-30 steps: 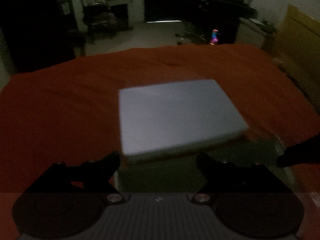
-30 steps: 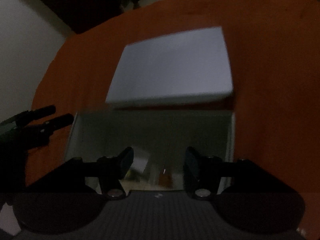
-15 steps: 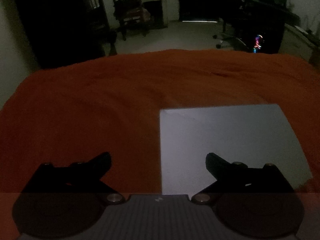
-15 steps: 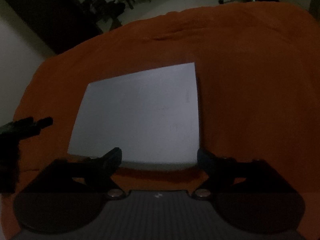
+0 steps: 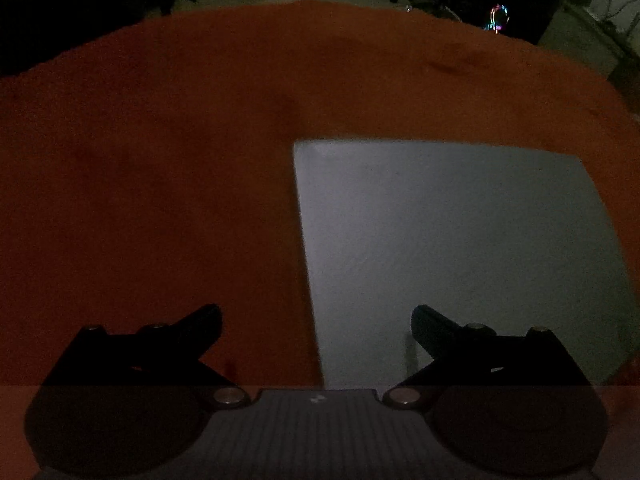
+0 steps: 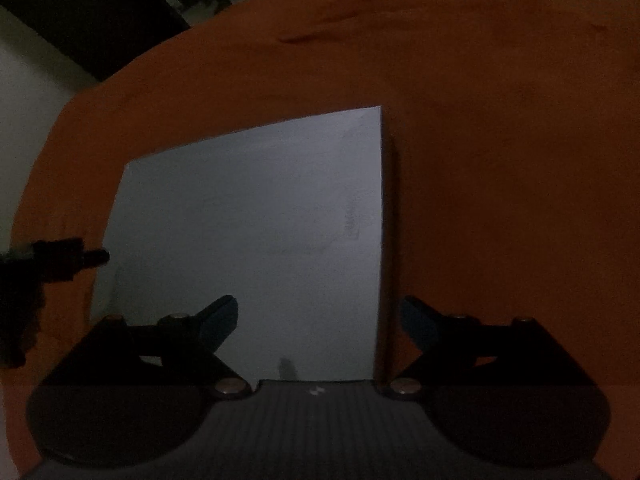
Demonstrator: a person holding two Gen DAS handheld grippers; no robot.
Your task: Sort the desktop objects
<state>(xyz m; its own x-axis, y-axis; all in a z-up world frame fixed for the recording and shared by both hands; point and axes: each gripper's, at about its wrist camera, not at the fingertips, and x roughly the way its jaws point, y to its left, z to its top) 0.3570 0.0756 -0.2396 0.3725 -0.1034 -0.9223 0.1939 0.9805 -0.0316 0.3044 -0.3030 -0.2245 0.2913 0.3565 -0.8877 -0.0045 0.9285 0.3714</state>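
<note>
A white box (image 6: pixel 256 248) with its lid on sits on the orange cloth (image 5: pixel 152 184), and no loose desk items show anywhere on the cloth in either view. That fits a sorted desk with everything shut inside the box, or equally a closed box waiting to be opened; the pictures do not settle which, and what is inside is hidden. The left gripper (image 5: pixel 316 330) hangs low over the box's left edge with its fingers wide apart and nothing between them, one finger over the cloth and the other over the lid. The right gripper (image 6: pixel 318 320) is near the box's right edge, fingers also spread and empty, one over the lid and one over the cloth. In the right wrist view the left tool shows as a dark shape at the far left, just beside the box. Any next move would hinge on whether the lid must come off. Nothing stands in the way on the cloth; the dim light is the main hindrance, and the dark room behind, with a small coloured light (image 5: pixel 497 18), is well apart.
</note>
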